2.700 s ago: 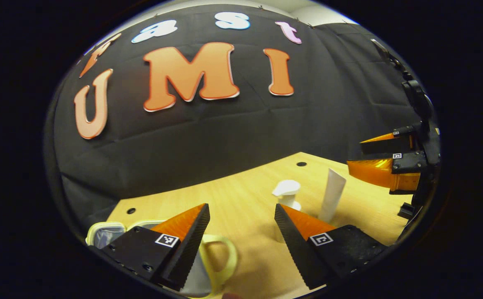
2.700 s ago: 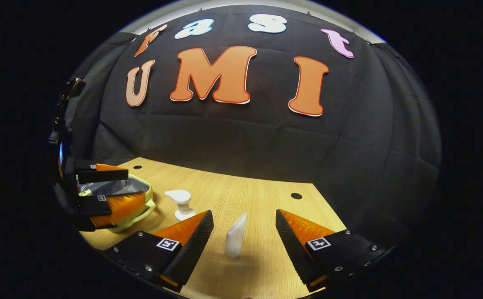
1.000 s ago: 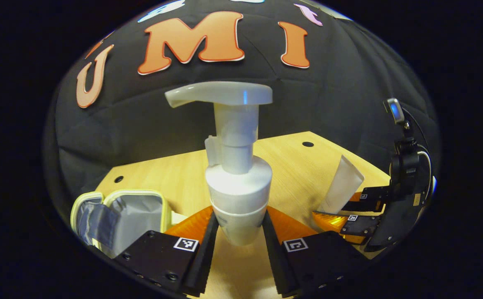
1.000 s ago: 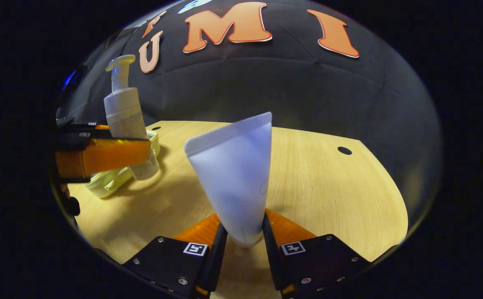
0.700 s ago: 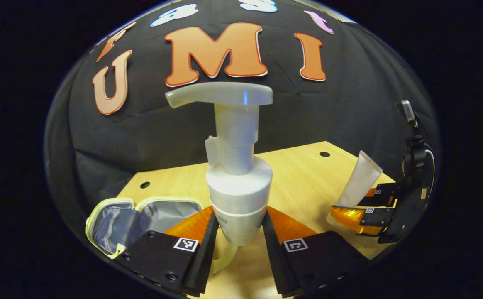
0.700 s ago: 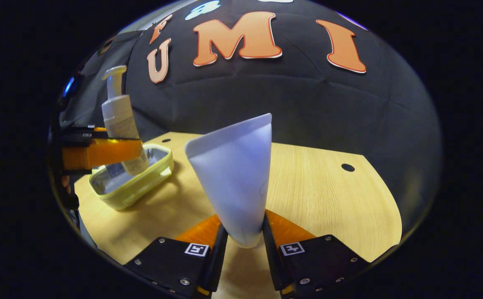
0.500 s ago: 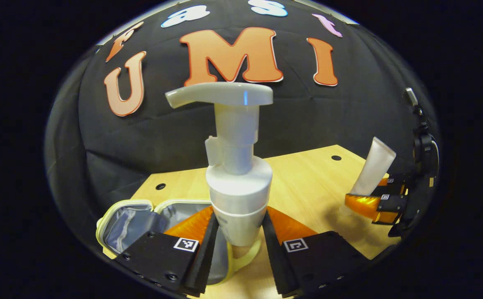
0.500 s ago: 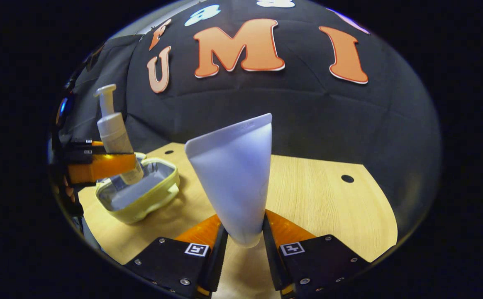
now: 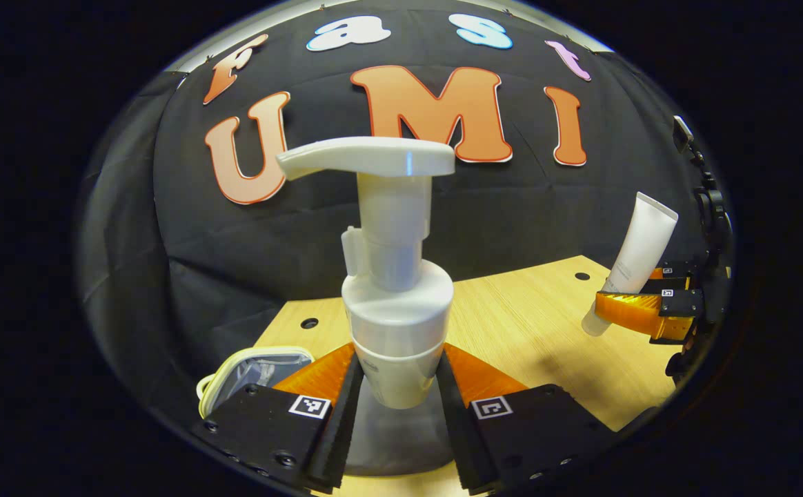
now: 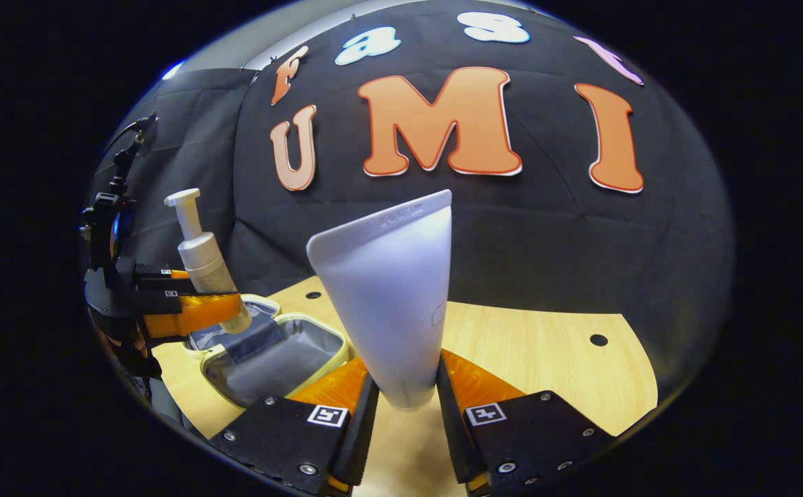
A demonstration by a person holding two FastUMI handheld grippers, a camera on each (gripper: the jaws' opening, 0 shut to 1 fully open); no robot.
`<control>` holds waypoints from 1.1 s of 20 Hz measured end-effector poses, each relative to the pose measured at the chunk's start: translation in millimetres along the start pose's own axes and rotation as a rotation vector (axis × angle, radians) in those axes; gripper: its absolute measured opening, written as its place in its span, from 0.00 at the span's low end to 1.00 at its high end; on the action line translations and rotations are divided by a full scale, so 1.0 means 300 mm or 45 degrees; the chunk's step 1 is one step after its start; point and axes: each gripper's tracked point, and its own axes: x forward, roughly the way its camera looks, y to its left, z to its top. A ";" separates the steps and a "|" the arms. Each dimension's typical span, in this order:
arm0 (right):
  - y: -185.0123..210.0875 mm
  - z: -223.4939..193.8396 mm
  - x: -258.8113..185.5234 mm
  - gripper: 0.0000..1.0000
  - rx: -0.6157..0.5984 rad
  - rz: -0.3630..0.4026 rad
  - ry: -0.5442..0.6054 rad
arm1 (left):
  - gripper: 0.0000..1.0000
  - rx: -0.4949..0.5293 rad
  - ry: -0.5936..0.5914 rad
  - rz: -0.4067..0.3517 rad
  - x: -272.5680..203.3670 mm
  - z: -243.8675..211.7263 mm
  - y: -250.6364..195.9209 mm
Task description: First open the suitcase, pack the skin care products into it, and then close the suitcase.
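My left gripper is shut on a white pump bottle, held upright above the open pale-yellow suitcase, whose grey lining shows under the fingers. In the right gripper view that bottle and the left gripper hang over the suitcase's far half. My right gripper is shut on a white tube, cap end down, crimped end up, just right of the suitcase. The left gripper view has the tube and the right gripper far right, above the table.
The light wooden table has round holes near its back edge. The black cloth wall stands close behind it. A hand holds the left gripper at the left edge of the right gripper view.
Both grippers went from open to shut, the left on the pump bottle, the right on the tube, and lifted them. Both have since carried them leftward to the open suitcase.
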 end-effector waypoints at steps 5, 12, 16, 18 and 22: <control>0.123 0.058 0.038 0.48 0.008 0.011 -0.023 | 0.60 -0.015 0.029 -0.040 0.012 -0.024 0.115; 0.256 0.019 0.103 0.48 0.003 0.006 0.042 | 0.60 -0.072 0.369 -0.131 0.121 -0.310 0.167; 0.338 -0.010 0.146 0.48 0.010 0.020 0.089 | 0.60 -0.111 0.585 -0.181 0.171 -0.463 0.183; 0.386 -0.038 0.176 0.48 0.032 0.039 0.133 | 0.60 -0.119 0.696 -0.209 0.176 -0.524 0.187; 0.461 -0.098 0.221 0.48 0.085 0.053 0.217 | 0.60 -0.151 0.896 -0.259 0.209 -0.662 0.204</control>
